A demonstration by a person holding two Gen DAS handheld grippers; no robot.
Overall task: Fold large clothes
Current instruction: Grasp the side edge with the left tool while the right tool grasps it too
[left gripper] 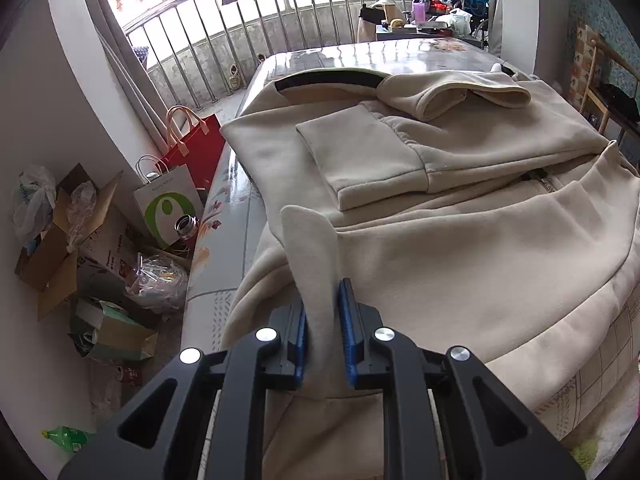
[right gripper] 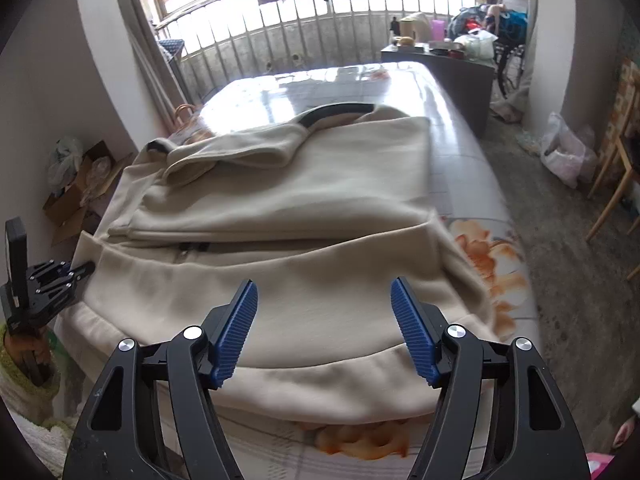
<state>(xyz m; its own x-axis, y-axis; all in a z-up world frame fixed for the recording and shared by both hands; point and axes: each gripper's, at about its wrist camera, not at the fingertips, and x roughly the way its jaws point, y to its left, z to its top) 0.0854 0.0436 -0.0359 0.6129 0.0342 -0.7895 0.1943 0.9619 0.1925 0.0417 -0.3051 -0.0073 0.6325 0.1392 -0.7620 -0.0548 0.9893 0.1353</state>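
Only the left wrist view shows the left gripper (left gripper: 323, 312) clamped on a fold of the beige jacket (left gripper: 440, 240) lying on the table (left gripper: 240, 216), while the right wrist view shows the right gripper (right gripper: 324, 300) spread apart, empty above the hem.

Little can be read: the white paper bag (left gripper: 168, 204) on the floor, far to the left of the left fingers (left gripper: 298, 344), bears a big green ring like an "O" — the small line of print above it is too fine to read. The cardboard box (left gripper: 112, 248) near it carries dark printing — illegible.
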